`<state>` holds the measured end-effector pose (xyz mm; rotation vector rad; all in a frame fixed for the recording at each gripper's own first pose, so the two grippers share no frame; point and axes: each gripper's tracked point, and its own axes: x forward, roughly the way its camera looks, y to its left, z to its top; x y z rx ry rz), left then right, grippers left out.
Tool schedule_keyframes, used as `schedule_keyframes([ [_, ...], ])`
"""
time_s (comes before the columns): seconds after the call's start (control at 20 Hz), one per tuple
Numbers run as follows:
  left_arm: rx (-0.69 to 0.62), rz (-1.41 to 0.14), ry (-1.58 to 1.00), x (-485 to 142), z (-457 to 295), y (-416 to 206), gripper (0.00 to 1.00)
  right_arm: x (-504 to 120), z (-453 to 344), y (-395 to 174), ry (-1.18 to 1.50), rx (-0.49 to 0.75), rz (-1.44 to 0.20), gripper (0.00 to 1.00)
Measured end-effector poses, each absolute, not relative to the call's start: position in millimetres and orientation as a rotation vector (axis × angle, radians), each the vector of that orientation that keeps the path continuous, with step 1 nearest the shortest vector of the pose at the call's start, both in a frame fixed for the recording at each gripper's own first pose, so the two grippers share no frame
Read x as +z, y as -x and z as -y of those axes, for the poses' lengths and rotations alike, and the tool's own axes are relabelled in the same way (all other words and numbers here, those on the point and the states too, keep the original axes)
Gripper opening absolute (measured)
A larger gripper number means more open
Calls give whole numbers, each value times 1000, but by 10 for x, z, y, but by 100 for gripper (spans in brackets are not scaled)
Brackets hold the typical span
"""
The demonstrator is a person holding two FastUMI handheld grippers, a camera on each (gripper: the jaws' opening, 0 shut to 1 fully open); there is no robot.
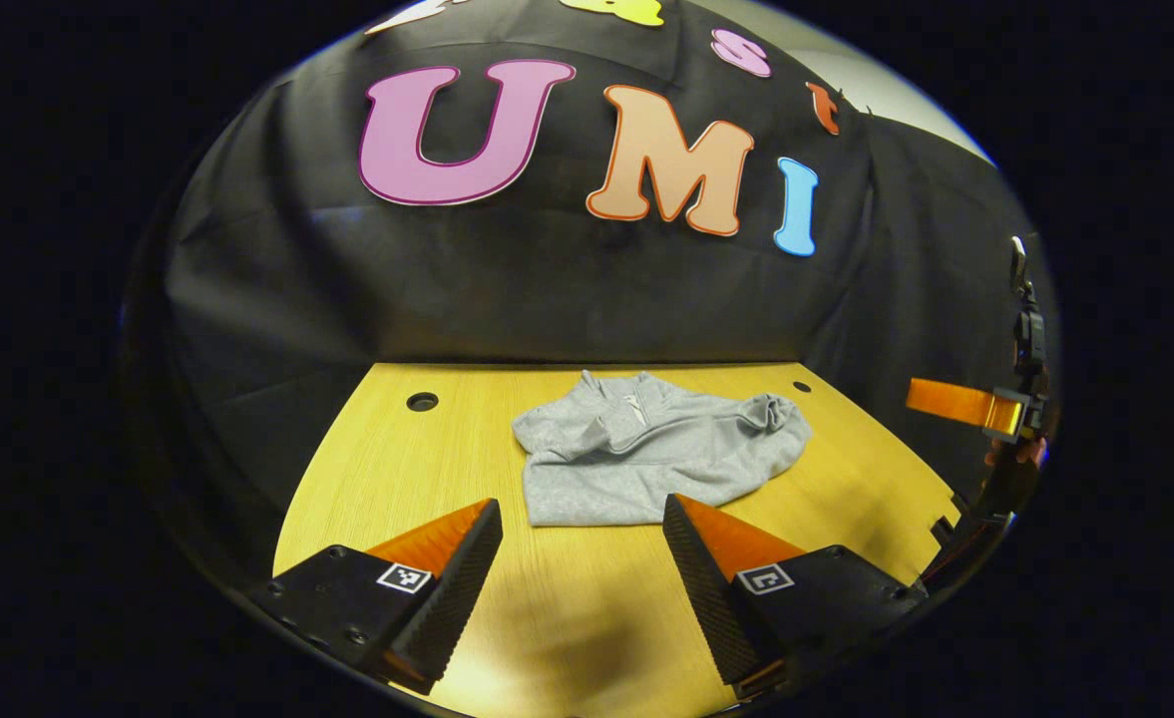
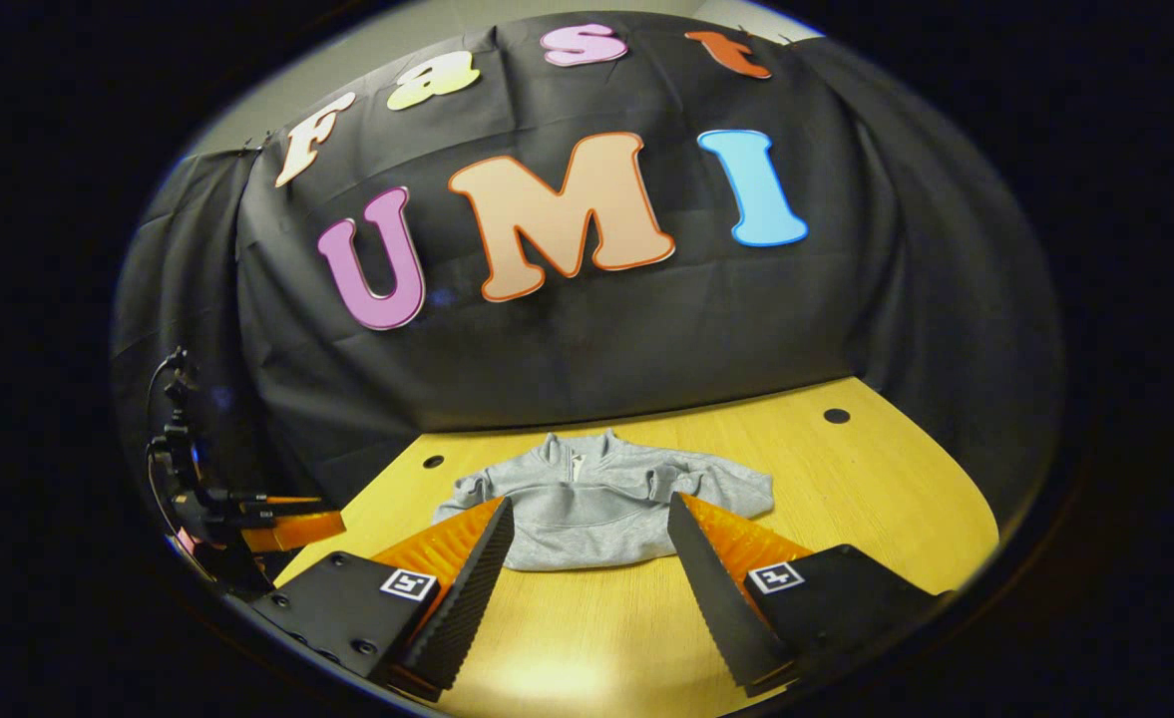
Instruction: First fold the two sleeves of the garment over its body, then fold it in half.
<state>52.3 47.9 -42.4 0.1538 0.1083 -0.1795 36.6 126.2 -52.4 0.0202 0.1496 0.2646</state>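
A grey zip-neck sweatshirt (image 1: 651, 454) lies on the yellow wooden table (image 1: 397, 469), collar toward the wall, with both sleeves drawn in over its body and bunched near the shoulders. In the right gripper view the sweatshirt (image 2: 596, 504) lies just beyond the fingers. My left gripper (image 1: 582, 529) hangs open above the table in front of the hem, nothing between its fingers. My right gripper (image 2: 591, 534) is open too, held short of the hem. The right gripper (image 1: 985, 407) also shows at the far right of the left gripper view, and the left gripper (image 2: 287, 527) at the far left of the right gripper view.
Round holes (image 1: 422, 402) mark the tabletop near its back corners, one more (image 2: 836, 415) at the right. The black cloth wall (image 1: 587, 299) closes off the table's far side. Bare wood runs between the hem and the front edge.
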Motion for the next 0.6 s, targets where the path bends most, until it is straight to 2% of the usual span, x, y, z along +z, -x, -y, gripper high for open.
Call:
schedule_keyframes([
  [0.05, -191, -115, -155, -474, -472, -473, 95, -506, -1234, -326, -30, 244, -136, 97],
  [0.2, -218, -150, -141, -593, -443, -363, 95, -547, -1216, -225, -58, 201, -117, 98],
  [0.35, -247, -168, -135, -631, -395, -326, 95, -624, -1124, -143, -34, 169, -125, 97],
  [0.4, -252, -172, -137, -643, -381, -334, 95, -620, -1094, -100, -24, 162, -124, 94],
  [0.45, -256, -179, -141, -647, -359, -332, 95, -604, -1057, -64, -18, 158, -123, 98],
  [0.55, -264, -181, -148, -649, -278, -329, 95, -590, -984, 10, -10, 154, -120, 98],
  [0.6, -271, -178, -153, -642, -208, -325, 95, -558, -918, 34, -6, 150, -114, 94],
])
